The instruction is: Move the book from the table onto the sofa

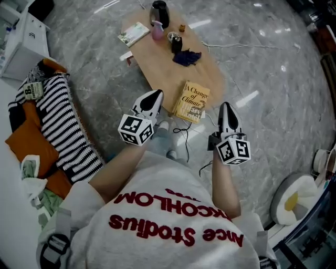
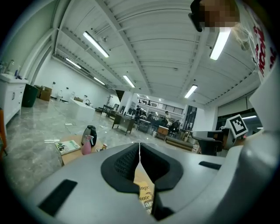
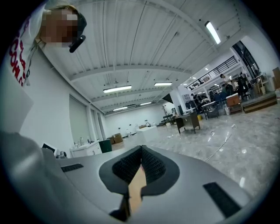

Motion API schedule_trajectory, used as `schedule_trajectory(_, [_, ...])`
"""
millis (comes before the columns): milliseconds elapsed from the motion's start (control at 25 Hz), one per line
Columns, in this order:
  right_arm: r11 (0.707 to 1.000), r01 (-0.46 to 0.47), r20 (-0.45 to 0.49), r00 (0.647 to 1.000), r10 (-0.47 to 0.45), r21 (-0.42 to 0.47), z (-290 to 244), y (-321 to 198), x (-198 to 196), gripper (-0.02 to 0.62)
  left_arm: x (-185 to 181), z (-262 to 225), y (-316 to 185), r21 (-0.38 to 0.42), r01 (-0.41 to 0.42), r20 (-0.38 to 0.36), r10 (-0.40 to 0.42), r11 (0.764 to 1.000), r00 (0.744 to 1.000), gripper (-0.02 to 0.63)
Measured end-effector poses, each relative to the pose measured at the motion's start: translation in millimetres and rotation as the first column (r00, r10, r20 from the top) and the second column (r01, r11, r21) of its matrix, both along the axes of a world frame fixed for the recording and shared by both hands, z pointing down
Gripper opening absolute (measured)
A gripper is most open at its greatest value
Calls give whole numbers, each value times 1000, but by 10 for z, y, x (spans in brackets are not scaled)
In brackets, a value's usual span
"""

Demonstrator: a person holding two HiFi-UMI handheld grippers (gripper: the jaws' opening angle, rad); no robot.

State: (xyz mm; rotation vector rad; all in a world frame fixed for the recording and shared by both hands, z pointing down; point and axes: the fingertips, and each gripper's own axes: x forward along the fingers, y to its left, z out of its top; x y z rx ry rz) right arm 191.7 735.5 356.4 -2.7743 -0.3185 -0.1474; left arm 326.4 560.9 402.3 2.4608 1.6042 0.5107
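A yellow paperback book (image 1: 192,101) lies flat, cover up, at the near end of the low, light wooden worktop (image 1: 163,68). The person's left gripper (image 1: 154,96), jaws pressed together and empty, hovers at the worktop's near left edge. The right gripper (image 1: 226,108), likewise closed on nothing, hangs just off its near right corner.

The wooden table (image 1: 163,73) bears a yellow book (image 1: 191,101), kettle (image 1: 159,13), pink bottle (image 1: 157,30) and dark cloth (image 1: 187,57).
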Motion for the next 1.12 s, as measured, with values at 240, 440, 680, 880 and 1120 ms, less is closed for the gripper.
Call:
schedule_trajectory(240, [999,-34,19,999,34,4,132,177,464,26,314,132,232,3,-80,15,80,997,997,17])
schedule_trajectory(440, [997,-78,29,997,77,26,231,236,611,26,508,273,317,17,-107,48,106,994,993,18])
schedule_trajectory(680, [993,-114,77,991,111,39,462,316,640,26,623,491,443,34,-148,79,145,988,986,18])
schedule_trajectory(880, [992,-117,141,984,108,55,728,348,573,26,667,685,531,65,-152,102,145,986,984,18])
schedule_trajectory(1120, [992,-94,227,971,73,85,1231,435,536,26,685,978,674,100,-122,129,109,988,986,17])
